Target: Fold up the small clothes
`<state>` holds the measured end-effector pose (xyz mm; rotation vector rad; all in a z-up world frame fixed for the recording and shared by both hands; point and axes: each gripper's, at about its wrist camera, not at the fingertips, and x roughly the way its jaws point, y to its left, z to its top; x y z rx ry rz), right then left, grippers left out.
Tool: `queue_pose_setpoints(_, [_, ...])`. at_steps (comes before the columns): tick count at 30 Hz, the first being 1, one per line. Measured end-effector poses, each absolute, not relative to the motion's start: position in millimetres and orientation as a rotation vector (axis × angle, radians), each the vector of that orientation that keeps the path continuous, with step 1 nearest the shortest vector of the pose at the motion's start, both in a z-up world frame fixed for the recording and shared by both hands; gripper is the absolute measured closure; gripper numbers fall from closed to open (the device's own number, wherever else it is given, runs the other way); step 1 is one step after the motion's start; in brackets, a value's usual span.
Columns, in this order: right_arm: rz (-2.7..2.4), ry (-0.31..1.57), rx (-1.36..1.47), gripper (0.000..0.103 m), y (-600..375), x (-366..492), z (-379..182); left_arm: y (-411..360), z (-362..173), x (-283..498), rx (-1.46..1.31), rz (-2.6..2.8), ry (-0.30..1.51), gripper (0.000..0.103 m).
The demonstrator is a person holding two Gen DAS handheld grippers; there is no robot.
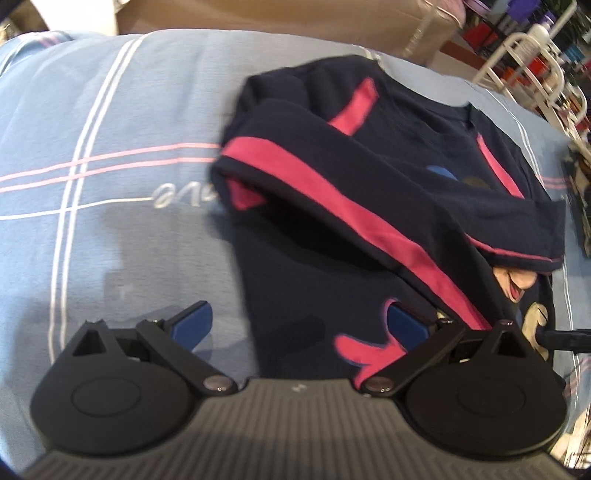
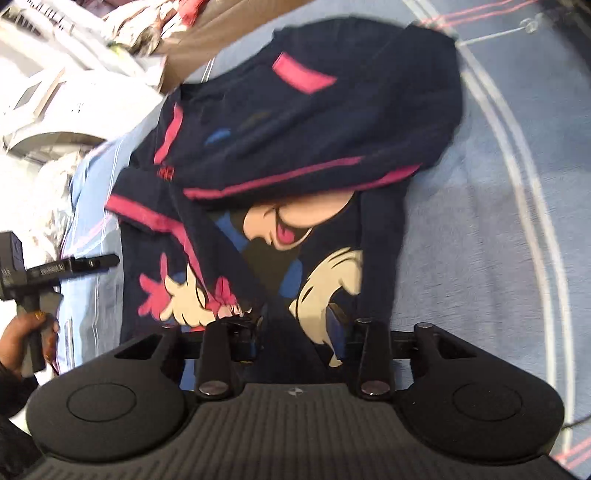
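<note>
Up close, the left claw (image 1: 299, 326) stands wide open w/ nothing between its blue pads (image 1: 194, 323) — one pad sits over bare bedsheet (image 1: 110, 147), the other over the near hem of the shirt (image 1: 332, 236), so it looks free and placed to take that edge next. From the right wrist view, the right claw (image 2: 295, 328) is about half open, hanging over the lower part of the shirt's cartoon print (image 2: 280, 254); no cloth is pinched between its fingers as far as I can see, though blur makes the tips hard to read. The small navy shirt w/ pink trim lies flat on the blue plaid-striped bed, apparently partly folded: both sleeves (image 1: 332, 177) seem to have been brought across the chest so their pink stripes cross over the front, which is prob. why the garment reads as a narrow column rather than a T shape. My guess is the next fold is bottom-to-top, hence both claws down at the hem end, not at the collar. At the left edge of the right view the person's hand (image 2: 27, 332) grips the handle of the other tool, held off the side of the shirt — clear of the cloth. Farther off, past the collar, there's a brown box (image 1: 280, 22) and white metal shelving (image 1: 532, 62) w/ cluttered items; too blurred to name.
</note>
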<state>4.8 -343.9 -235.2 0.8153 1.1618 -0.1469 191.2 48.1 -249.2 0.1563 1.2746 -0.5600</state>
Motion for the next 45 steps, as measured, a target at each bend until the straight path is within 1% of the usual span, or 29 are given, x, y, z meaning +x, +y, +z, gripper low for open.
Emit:
queue_pose_setpoints(2, [-0.117,1.212,0.772,0.051,-340.1,9.7,-246.4,40.4,-246.2,186.2,0.175,-0.574,1.270,0.000])
queue_pose_setpoints(3, [-0.099,1.219,0.760,0.052,-337.1,13.1,-249.4,37.9,-244.5,184.1,0.182,-0.579,1.269,0.000])
queue_pose_setpoints(8, [0.005,1.271,0.580,0.052,-316.2,20.0,-246.5,30.6,-242.1,177.0,0.198,-0.586,1.270,0.000])
queue_pose_setpoints(9, [0.025,1.284,0.535,0.056,-310.6,23.3,-245.7,29.5,-242.6,176.5,0.201,-0.584,1.272,0.000])
queue_pose_setpoints(10, [0.036,1.297,0.493,0.072,-306.7,25.5,-244.4,28.8,-242.9,176.4,0.200,-0.581,1.274,0.000])
queue_pose_setpoints(12, [0.050,1.316,0.472,0.098,-306.3,27.7,-243.7,27.1,-243.0,177.1,0.193,-0.581,1.274,0.000])
queue_pose_setpoints(16, [0.059,1.278,0.348,0.099,-313.1,26.7,-222.4,27.0,-242.7,178.2,0.186,-0.575,1.272,0.000])
queue_pose_setpoints(19, [-0.012,1.235,0.288,0.100,-347.1,31.3,-196.3,28.6,-242.7,179.1,0.181,-0.565,1.271,0.000])
queue_pose_setpoints(21, [-0.084,1.209,0.187,0.100,-375.9,34.3,-183.9,30.2,-243.6,180.4,0.182,-0.556,1.273,0.000])
queue_pose_setpoints(25, [-0.163,1.209,0.240,0.099,-443.8,38.5,-195.0,32.1,-244.4,184.5,0.175,-0.547,1.271,0.000])
queue_pose_setpoints(27, [-0.107,1.216,0.217,0.099,-445.0,48.3,-201.1,31.3,-244.2,188.5,0.179,-0.541,1.265,0.000])
queue_pose_setpoints(29, [-0.043,1.249,0.186,0.095,-437.8,59.9,-208.9,30.6,-243.5,194.2,0.184,-0.532,1.252,0.000])
queue_pose_setpoints(32, [-0.048,1.266,0.109,0.094,-426.2,71.9,-215.1,28.3,-246.5,206.3,0.234,-0.499,1.226,0.000])
queue_pose_setpoints(33, [-0.065,1.256,0.126,0.087,-427.4,73.1,-213.7,25.9,-248.1,210.3,0.275,-0.477,1.212,0.000])
queue_pose_setpoints(35, [-0.101,1.245,0.107,0.054,-427.5,73.1,-206.9,22.3,-251.5,218.1,0.364,-0.431,1.171,0.000])
queue_pose_setpoints(36, [-0.129,1.249,0.050,0.008,-422.8,75.5,-204.1,21.6,-251.7,220.5,0.399,-0.415,1.142,0.000])
queue_pose_setpoints(37, [-0.170,1.248,-0.007,0.000,-418.7,76.9,-200.0,21.5,-251.6,222.0,0.436,-0.400,1.107,0.000])
queue_pose_setpoints(38, [-0.202,1.226,-0.031,0.000,-416.3,77.2,-193.4,21.4,-251.6,222.7,0.471,-0.393,1.073,0.000])
queue_pose_setpoints(40, [-0.167,1.162,0.056,0.000,-414.9,80.4,-177.9,21.4,-252.4,222.0,0.522,-0.416,1.021,0.001])
queue_pose_setpoints(42, [-0.104,1.133,0.161,0.000,-412.4,91.3,-169.4,20.5,-251.7,218.8,0.543,-0.492,0.978,0.013])
queue_pose_setpoints(44, [-0.086,1.114,0.196,0.000,-402.7,106.2,-166.4,14.4,-256.1,219.5,0.573,-0.546,0.972,0.015])
queue_pose_setpoints(45, [-0.067,1.102,0.218,0.000,-397.4,113.8,-165.7,11.2,-260.3,221.3,0.588,-0.568,0.984,0.024])
